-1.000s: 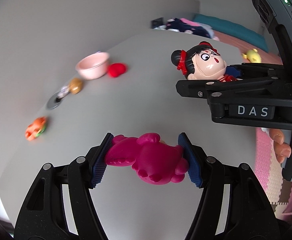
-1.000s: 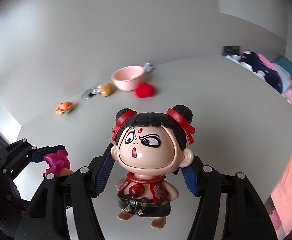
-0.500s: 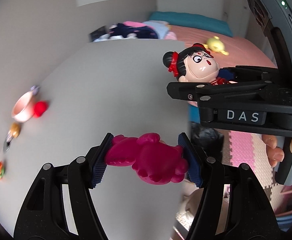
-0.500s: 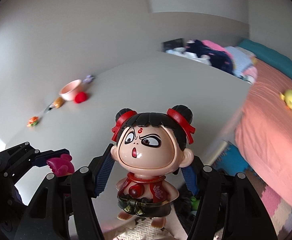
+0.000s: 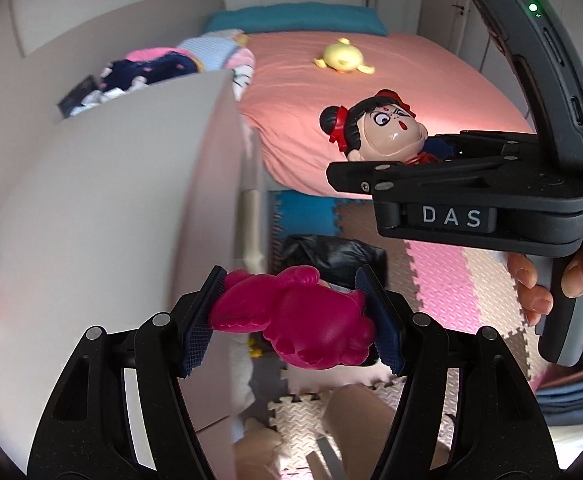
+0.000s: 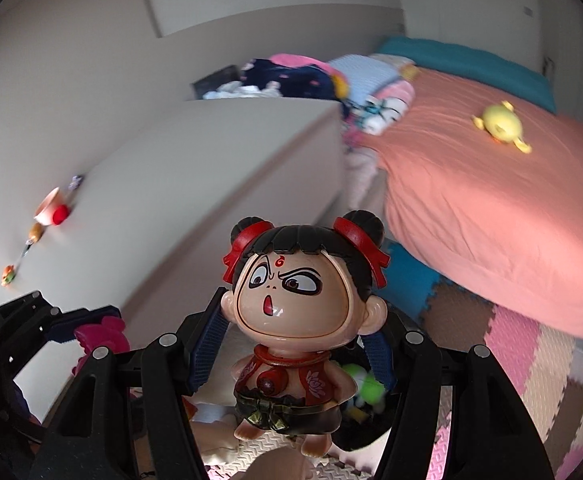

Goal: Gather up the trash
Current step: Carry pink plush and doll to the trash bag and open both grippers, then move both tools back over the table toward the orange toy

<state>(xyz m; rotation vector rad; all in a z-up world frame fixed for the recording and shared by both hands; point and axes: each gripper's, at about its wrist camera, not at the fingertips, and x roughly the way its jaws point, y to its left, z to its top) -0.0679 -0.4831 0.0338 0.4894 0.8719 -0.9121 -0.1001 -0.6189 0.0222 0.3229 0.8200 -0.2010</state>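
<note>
The left gripper (image 5: 291, 320) has its jaws clamped on a magenta toy figure (image 5: 295, 326), held crosswise past the edge of the desk (image 5: 131, 208), above a black bag (image 5: 331, 250) on the foam floor mat (image 5: 443, 276). The right gripper (image 6: 289, 354) has its jaws gripping a doll (image 6: 303, 304) with black hair buns and red ribbons by the sides of its head, upright, over the mat by the pink bed (image 6: 491, 200). A hand (image 5: 551, 284) holds the right gripper's handle. A yellow toy (image 6: 499, 124) lies on the bed
</note>
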